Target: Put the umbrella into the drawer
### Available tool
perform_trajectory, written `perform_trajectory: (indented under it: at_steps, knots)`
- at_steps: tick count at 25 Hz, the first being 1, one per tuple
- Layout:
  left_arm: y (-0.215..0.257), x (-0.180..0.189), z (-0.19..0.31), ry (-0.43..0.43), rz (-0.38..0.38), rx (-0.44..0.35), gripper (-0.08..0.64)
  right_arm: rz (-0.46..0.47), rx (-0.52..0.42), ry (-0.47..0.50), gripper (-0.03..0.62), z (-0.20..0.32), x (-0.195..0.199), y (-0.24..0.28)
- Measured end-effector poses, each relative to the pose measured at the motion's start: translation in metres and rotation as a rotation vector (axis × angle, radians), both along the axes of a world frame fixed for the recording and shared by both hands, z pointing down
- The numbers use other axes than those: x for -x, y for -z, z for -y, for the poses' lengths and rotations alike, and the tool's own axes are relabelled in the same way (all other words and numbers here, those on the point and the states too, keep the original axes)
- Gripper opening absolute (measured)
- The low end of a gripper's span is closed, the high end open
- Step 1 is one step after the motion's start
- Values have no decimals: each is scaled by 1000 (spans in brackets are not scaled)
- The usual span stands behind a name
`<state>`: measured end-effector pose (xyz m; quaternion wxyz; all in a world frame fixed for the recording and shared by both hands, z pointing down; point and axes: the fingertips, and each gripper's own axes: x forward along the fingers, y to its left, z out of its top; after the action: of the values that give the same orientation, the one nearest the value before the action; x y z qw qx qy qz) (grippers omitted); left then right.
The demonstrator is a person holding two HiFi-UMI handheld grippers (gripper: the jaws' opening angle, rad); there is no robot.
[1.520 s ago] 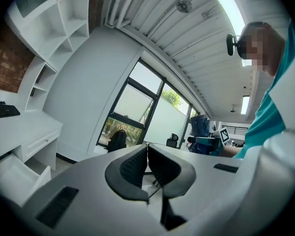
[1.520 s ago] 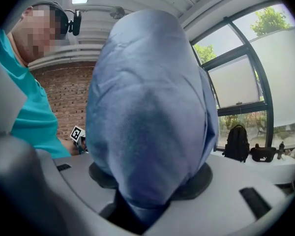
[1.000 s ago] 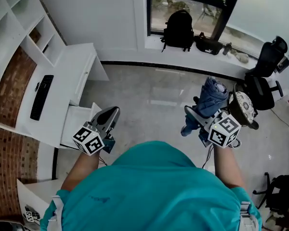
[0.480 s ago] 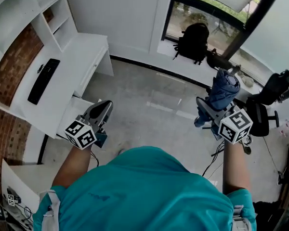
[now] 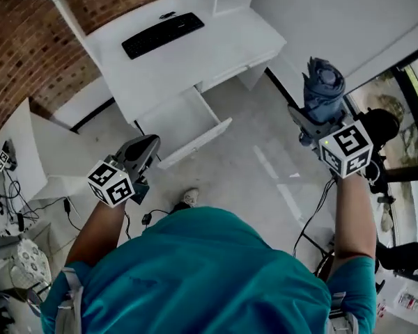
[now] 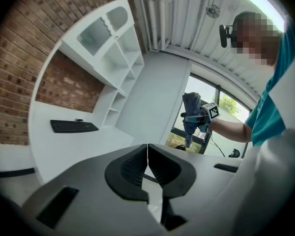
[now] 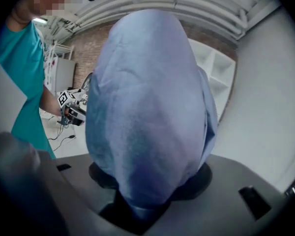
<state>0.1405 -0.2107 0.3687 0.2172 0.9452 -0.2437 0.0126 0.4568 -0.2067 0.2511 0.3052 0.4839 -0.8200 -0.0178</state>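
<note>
Right gripper [image 5: 319, 122]: closed on the umbrella [image 5: 324, 89]. Its jaws stand wide around the thick folded bundle. In the right gripper view the blue cloth fills the whole gap between them.
Left gripper [image 5: 145, 147]: jaws brought together so the dark pads meet, with nothing between them. It hangs at the near left over the floor [image 5: 265, 165], just near of the drawer's front.
Umbrella: folded, blue and roughly upright, with one end rising above the jaws. It is held in the air at the right of the scene, over the floor and well apart from the drawer.
Drawer [image 5: 195, 143]: white and pulled open from under the desk. It lies between the two grippers in the head view, closer to the left one.
Desk [image 5: 209, 58]: white, at the far centre, with white shelving rising at its far edge.
Keyboard [image 5: 161, 35]: black, lying flat on the desk top, far of the drawer.
Brick wall [image 5: 28, 47]: red-brown, at the far left behind the desk.
Person: teal shirt [image 5: 195, 277] along the near edge, both forearms reaching out to the grippers, and one shoe [image 5: 189, 197] on the floor near the drawer.
</note>
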Motion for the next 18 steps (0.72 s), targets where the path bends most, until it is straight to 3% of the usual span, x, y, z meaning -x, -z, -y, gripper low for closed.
perform_trajectory:
  at_steps: [4,9,13,18]
  knots:
    - [-30,79,14,158,15,59,17,-89,87,199,242,89,92,-62]
    - [-70,146,25,294,26,122,17,-158,238,390,242,152,195,-165]
    - [-100,184,31,387,5,173,17,-240,373,507,242,167,254,-261]
    - [-129,210,35,431,5,202,17,-419,512,628,242,159,283,-368]
